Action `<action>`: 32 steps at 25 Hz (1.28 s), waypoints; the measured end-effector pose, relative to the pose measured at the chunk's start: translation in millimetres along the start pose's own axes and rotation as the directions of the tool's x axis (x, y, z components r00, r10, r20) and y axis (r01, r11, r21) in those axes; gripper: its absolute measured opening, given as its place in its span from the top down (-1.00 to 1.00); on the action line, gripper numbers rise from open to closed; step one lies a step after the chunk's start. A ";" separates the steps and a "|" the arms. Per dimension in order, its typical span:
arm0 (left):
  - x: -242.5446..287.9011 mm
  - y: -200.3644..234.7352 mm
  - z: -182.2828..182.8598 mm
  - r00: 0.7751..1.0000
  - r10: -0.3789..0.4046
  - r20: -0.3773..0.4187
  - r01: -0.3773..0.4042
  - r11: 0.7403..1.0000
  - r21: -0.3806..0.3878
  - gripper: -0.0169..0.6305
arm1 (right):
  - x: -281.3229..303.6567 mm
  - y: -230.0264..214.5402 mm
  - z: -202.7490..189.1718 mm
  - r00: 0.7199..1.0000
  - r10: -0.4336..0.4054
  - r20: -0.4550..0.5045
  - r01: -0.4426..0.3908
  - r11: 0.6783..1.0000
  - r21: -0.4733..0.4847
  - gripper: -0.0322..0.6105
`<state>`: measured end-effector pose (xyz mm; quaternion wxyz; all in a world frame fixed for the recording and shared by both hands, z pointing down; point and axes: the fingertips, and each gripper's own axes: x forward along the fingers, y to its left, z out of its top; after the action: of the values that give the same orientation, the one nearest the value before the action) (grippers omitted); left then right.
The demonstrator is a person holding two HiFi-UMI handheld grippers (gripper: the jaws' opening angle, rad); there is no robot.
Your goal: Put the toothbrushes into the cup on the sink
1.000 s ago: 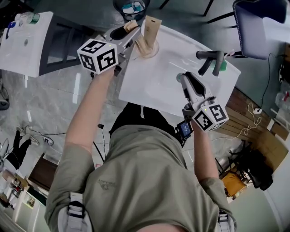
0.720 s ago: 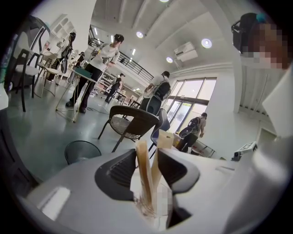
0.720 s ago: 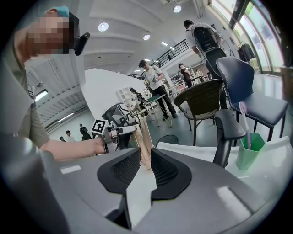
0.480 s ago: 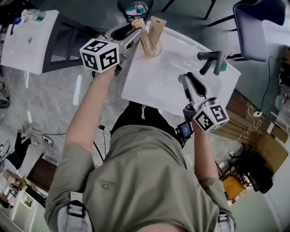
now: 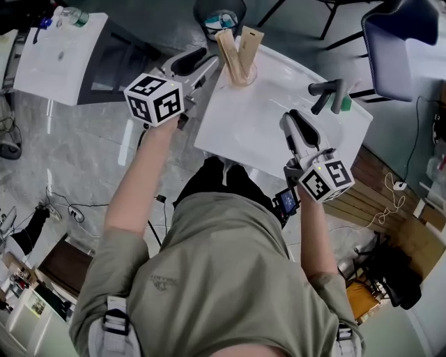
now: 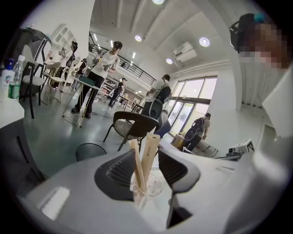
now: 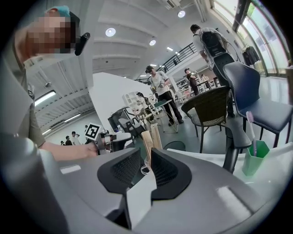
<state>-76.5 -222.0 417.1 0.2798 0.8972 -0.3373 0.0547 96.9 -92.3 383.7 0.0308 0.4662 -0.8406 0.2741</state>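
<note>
Two grippers held out over the white sink [image 5: 258, 129]. Nearest, right gripper [image 5: 293, 118] at the basin's right side: jaws a narrow slit apart, nothing in them. Further out, left gripper [image 5: 208, 61] at the sink's far left corner; jaws have just been opening, now wide, pads clear of everything. Just past its tips stands the clear cup [image 5: 244, 75] on the rim, upright, holding both boxed toothbrushes [image 5: 249, 43], which lean apart in a V. In the left gripper view the cup shows framed in the gap, untouched. At the far right, a dark faucet [image 5: 326, 89] and a green cup [image 5: 344, 104]. Beyond the sink, on the floor: round bin [image 5: 217, 12], chair [image 5: 394, 31].
</note>
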 end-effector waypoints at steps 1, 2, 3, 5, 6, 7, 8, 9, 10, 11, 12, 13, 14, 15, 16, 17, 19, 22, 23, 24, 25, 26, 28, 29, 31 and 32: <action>-4.3 -4.2 -1.0 1.000 -0.001 -0.001 0.001 1.000 0.002 0.56 | -1.2 1.4 0.6 1.000 0.004 0.005 -0.004 1.000 -0.002 0.65; -8.3 -8.9 -2.3 1.000 -0.002 -0.003 0.002 1.000 0.006 0.56 | -2.2 3.3 1.4 1.000 0.008 0.007 -0.008 1.000 -0.004 0.65; -12.1 -14.0 -3.7 1.000 -0.003 -0.006 0.003 1.000 0.012 0.56 | -3.3 5.3 2.3 1.000 0.011 0.009 -0.011 1.000 -0.005 0.65; -19.5 -25.5 -5.8 1.000 -0.010 -0.011 0.010 1.000 0.026 0.56 | -5.7 9.5 3.9 1.000 0.021 0.014 -0.021 1.000 -0.009 0.65; -23.3 -31.7 -6.3 1.000 -0.015 -0.012 0.016 0.999 0.033 0.56 | -7.1 11.6 4.9 1.000 0.026 0.018 -0.026 1.000 -0.011 0.65; -26.9 -38.2 -6.7 1.000 -0.023 -0.012 0.023 0.999 0.039 0.57 | -8.5 13.8 5.7 0.999 0.032 0.021 -0.032 0.999 -0.011 0.65; -30.5 -45.0 -7.1 0.999 -0.031 -0.011 0.031 0.999 0.044 0.57 | -10.2 16.1 6.5 0.999 0.037 0.024 -0.037 0.999 -0.012 0.65; -33.7 -52.0 -8.0 0.999 -0.040 -0.010 0.040 0.998 0.048 0.57 | -12.0 18.6 6.9 0.999 0.042 0.026 -0.042 0.999 -0.014 0.65; -36.6 -59.0 -9.4 0.999 -0.049 -0.010 0.049 0.997 0.052 0.57 | -13.8 21.0 6.8 0.999 0.047 0.026 -0.046 0.999 -0.018 0.65; -39.1 -66.2 -11.6 0.998 -0.057 -0.011 0.057 0.997 0.056 0.57 | -15.5 23.1 6.4 0.998 0.051 0.026 -0.051 0.998 -0.022 0.65; -41.3 -73.6 -14.7 0.998 -0.065 -0.016 0.066 0.996 0.061 0.59 | -17.0 24.9 5.8 0.998 0.056 0.026 -0.055 0.998 -0.024 0.65; -43.2 -81.2 -18.7 0.997 -0.073 -0.022 0.075 0.995 0.067 0.65 | -18.3 26.1 4.8 0.998 0.060 0.028 -0.060 0.998 -0.023 0.65; -44.7 -88.8 -23.2 0.996 -0.081 -0.030 0.083 0.994 0.073 0.68 | -19.5 26.8 3.5 0.997 0.066 0.031 -0.065 0.998 -0.022 0.65; -45.8 -96.2 -27.9 0.995 -0.089 -0.037 0.091 0.993 0.076 0.71 | -20.6 27.3 2.4 0.997 0.073 0.035 -0.072 0.997 -0.022 0.65; -46.6 -103.5 -32.6 0.994 -0.096 -0.041 0.099 0.992 0.074 0.74 | -21.7 28.2 1.7 0.996 0.079 0.038 -0.078 0.997 -0.024 0.65; -47.1 -110.7 -37.4 0.994 -0.105 -0.043 0.108 0.992 0.068 0.77 | -22.7 29.5 1.3 0.996 0.085 0.039 -0.084 0.996 -0.026 0.65; -47.9 -124.6 -48.4 0.991 -0.121 -0.049 0.124 0.991 0.053 0.80 | -24.8 32.6 -0.6 0.995 0.093 0.038 -0.092 0.995 -0.024 0.65; -49.7 -141.5 -64.0 0.988 -0.139 -0.067 0.142 0.989 0.043 0.83 | -28.2 37.3 -3.4 0.994 0.105 0.028 -0.104 0.994 -0.024 0.65; -50.3 -145.9 -67.9 0.987 -0.143 -0.076 0.147 0.988 0.045 0.83 | -29.8 38.2 -3.8 0.994 0.108 0.024 -0.107 0.994 -0.024 0.65; -50.9 -149.8 -71.4 0.985 -0.148 -0.084 0.152 0.987 0.049 0.84 | -31.6 38.5 -4.2 0.994 0.111 0.023 -0.111 0.994 -0.025 0.65; -51.6 -153.3 -74.5 0.984 -0.151 -0.092 0.156 0.986 0.052 0.86 | -33.6 38.3 -4.4 0.993 0.116 0.024 -0.115 0.993 -0.025 0.65; -52.4 -156.5 -77.0 0.983 -0.153 -0.099 0.159 0.986 0.055 0.87 | -35.5 38.5 -4.0 0.992 0.120 0.025 -0.119 0.992 -0.026 0.65; -54.6 -162.0 -80.7 0.982 -0.158 -0.107 0.165 0.984 0.059 0.91 | -38.2 40.3 -3.1 0.991 0.131 0.024 -0.131 0.991 -0.028 0.65; -55.7 -164.4 -82.2 0.981 -0.161 -0.109 0.168 0.984 0.058 0.92 | -39.3 41.2 -4.0 0.990 0.140 0.024 -0.139 0.990 -0.028 0.65; -57.8 -168.7 -85.3 0.980 -0.165 -0.109 0.171 0.984 0.051 0.93 | -41.6 44.1 -6.8 0.987 0.158 0.022 -0.157 0.987 -0.030 0.66; -58.8 -170.5 -86.8 0.980 -0.165 -0.109 0.171 0.984 0.047 0.93 | -42.9 46.7 -7.6 0.986 0.168 0.019 -0.167 0.985 -0.032 0.66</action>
<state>-5.3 -36.4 393.6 0.2756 0.9258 -0.2434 0.0874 82.1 -36.3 356.8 0.0055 0.3963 -0.8811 0.2579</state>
